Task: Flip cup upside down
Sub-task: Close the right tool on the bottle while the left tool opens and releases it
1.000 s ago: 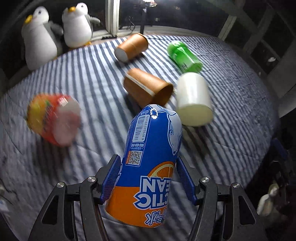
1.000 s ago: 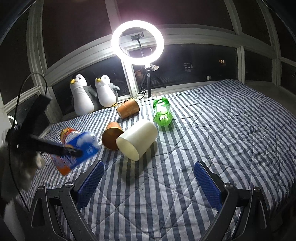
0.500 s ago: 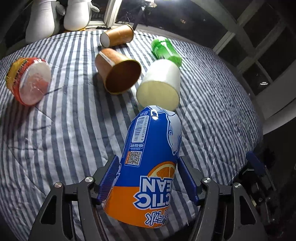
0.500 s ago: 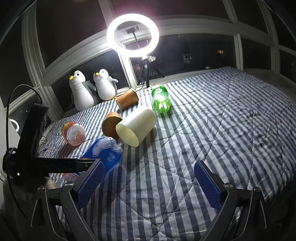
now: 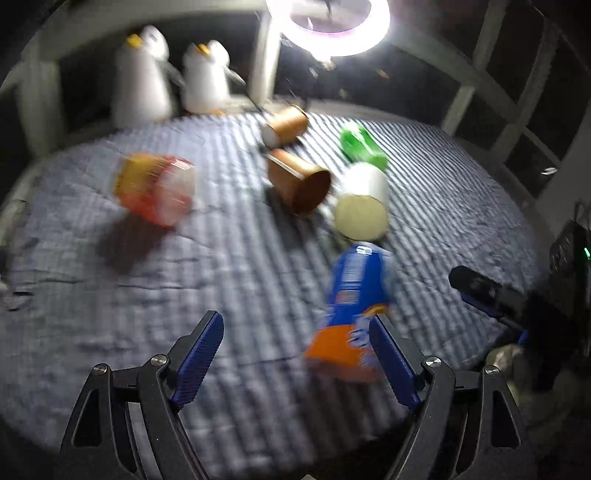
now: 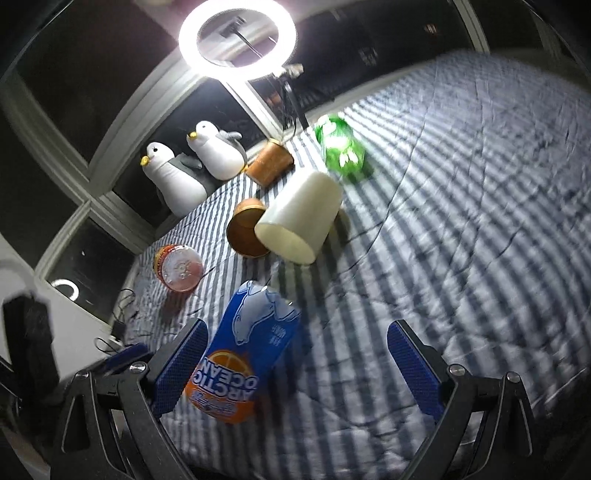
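blue-orange can [image 5: 351, 314] motion-blurred, red jar [image 5: 155, 188] smeared

The striped quilt [image 5: 221, 266] is seen from the left wrist camera, carried low over the near edge of the bed and aimed along two blue-padded fingers [image 5: 199, 354] toward the ring light [image 5: 332, 26] at 12 o'clock; the frame is smeared by motion. The same bed is viewed by the right wrist camera from a higher, rolled stance, so that the ring light [image 6: 236, 37] is thrown to 11 o'clock and the quilt [image 6: 480, 221] fills the right. Shared by both views are the plush penguins [image 5: 162, 74] [image 6: 192, 166], the brown paper cups [image 5: 299, 181] [image 6: 247, 232], the white cup [image 5: 364, 203] [image 6: 299, 218], the green bottle [image 5: 362, 147] [image 6: 341, 147] and the blue-and-orange can [image 5: 354, 314] [image 6: 240, 354], nearest each lens.
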Tool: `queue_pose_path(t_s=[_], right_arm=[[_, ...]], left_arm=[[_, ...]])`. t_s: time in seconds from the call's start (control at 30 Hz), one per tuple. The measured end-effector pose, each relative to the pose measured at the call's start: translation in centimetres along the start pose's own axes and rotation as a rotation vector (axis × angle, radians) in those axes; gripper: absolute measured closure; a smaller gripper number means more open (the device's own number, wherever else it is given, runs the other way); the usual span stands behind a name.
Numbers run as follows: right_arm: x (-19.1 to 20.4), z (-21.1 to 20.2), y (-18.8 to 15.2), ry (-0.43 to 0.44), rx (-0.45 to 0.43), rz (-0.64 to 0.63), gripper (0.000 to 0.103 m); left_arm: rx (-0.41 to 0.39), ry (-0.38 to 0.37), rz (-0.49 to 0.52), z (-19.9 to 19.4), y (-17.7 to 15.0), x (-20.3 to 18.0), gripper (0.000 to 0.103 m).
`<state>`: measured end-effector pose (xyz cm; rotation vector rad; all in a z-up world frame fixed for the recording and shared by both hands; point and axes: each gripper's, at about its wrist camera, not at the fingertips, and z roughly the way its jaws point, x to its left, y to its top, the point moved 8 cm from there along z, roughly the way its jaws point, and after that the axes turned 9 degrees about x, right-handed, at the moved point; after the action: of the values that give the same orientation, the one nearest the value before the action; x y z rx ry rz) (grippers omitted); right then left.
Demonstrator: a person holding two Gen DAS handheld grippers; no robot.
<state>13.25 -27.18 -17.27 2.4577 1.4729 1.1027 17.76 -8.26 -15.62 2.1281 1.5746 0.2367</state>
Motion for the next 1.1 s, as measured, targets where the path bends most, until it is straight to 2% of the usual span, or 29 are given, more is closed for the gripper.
queue_pose_path(t_s=[0.13,0.37,0.53,0.6,0.77,0.93,1.1], right_arm=[[-0.1,2.0,0.0,0.03,0.068,0.061,0.007],[1.2,5.8,0.4,0.118,0.193,0.156,0.007],[2.0,8.1,0.8,0.139,0.253,0.19,0.007],[2.2,9.0,0.8,0.143,0.279,0.2,0.009],[1.9,10.4,0.8,0.125,0.321,0.223,0.028],[2.2,10.7,1.0,0.123,0.339,0.202,0.036],[3.1,9.8,1.3,0.11,0.319,0.143,0.037]], left_arm=[[-0.072,0.065,-0.026,-2.8,-2.0,2.2,0.018],[-0.093,0.036,-0.082,-4.5,-5.0,3.9,0.018],[-0.091,0.043,-0.107,-4.5,-6.5,4.8,0.018],[-0.09,0.046,-0.114,-4.3,-6.8,4.9,0.018],[-0.09,0.039,-0.127,-4.3,-7.0,5.3,0.018],[-0.1,0.034,-0.13,-4.7,-6.8,5.3,0.018],[-0.1,0.03,-0.132,-4.7,-6.8,5.3,0.018]])
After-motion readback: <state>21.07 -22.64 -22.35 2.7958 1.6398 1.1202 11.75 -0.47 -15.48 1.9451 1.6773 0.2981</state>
